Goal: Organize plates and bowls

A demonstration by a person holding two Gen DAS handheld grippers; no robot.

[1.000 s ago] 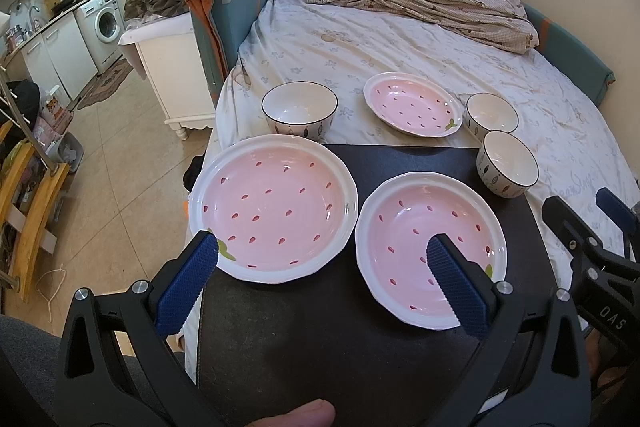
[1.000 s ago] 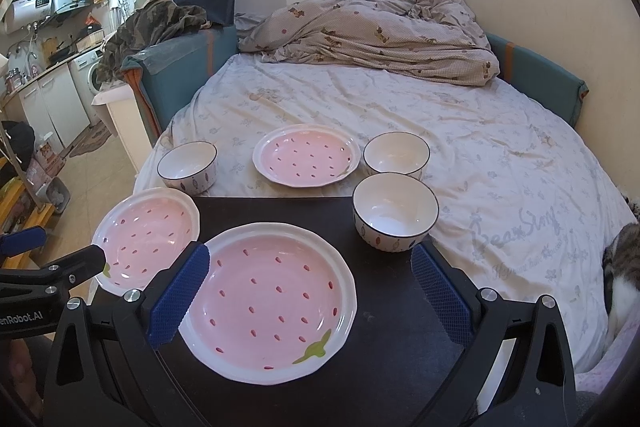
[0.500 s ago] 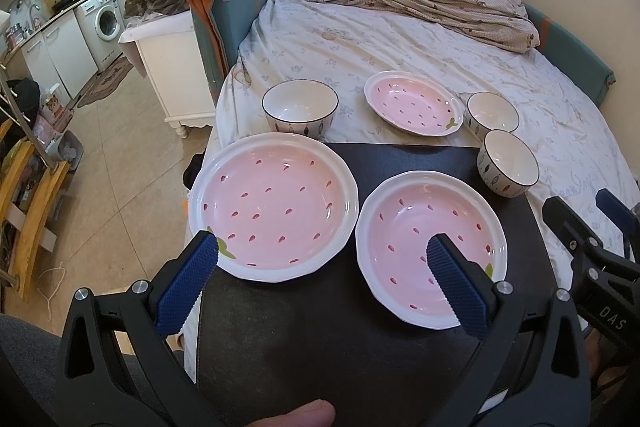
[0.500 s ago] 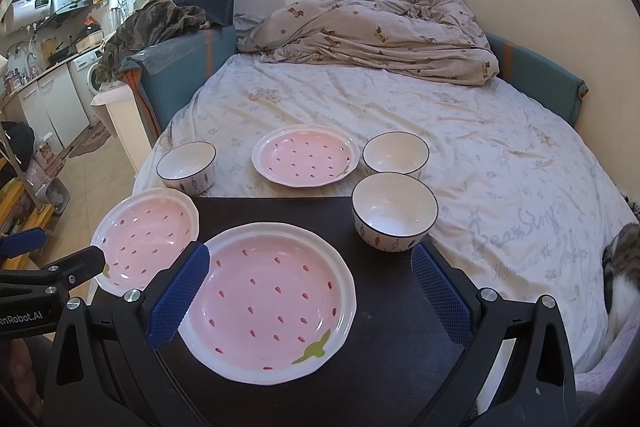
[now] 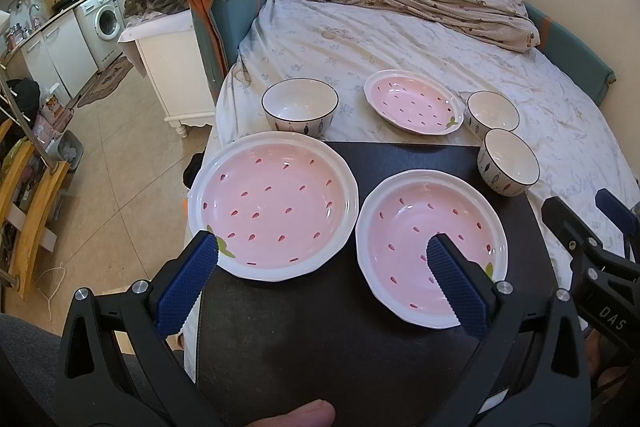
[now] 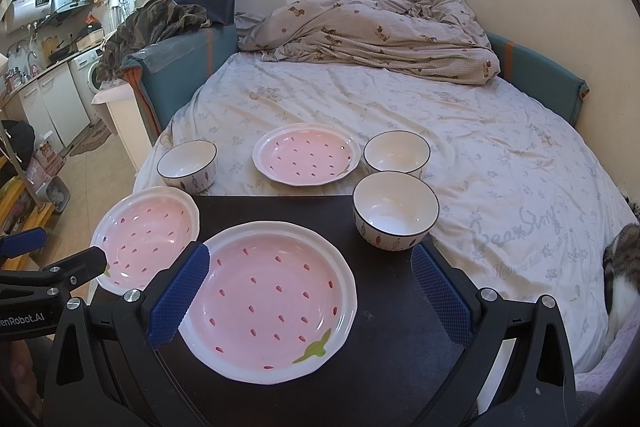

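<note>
**Plates and bowls spread over the black table and the bed**

Two round pink ceramic plates with white scalloped rims and strawberry-seed dots are set side by side on the black rectangular table (image 5: pixel 340 355): the left plate (image 5: pixel 273 211) at the table's left edge, overhanging it slightly, and the right plate (image 6: pixel 272 297) just beside it, the rims nearly touching. A white ceramic bowl with a dark rim and leaf pattern (image 6: pixel 395 215) is placed at the table's far right corner. Beyond the table, on the pale floral bedsheet (image 6: pixel 460 131), a third pink plate (image 6: pixel 307 153) is seen between two more white bowls: the left bowl (image 6: pixel 188 165) and the right bowl (image 6: pixel 397 151), the latter close behind the bowl on the table.

The left gripper (image 5: pixel 320 281) is held above the near part of the table with its blue-padded jaws spread wide and nothing between them; its pads are seen over the near rims of the two plates. The right gripper (image 6: pixel 308 297) is likewise spread wide and empty, framing the right plate. A crumpled beige duvet (image 6: pixel 380 27) is heaped at the far end of the bed.
</note>
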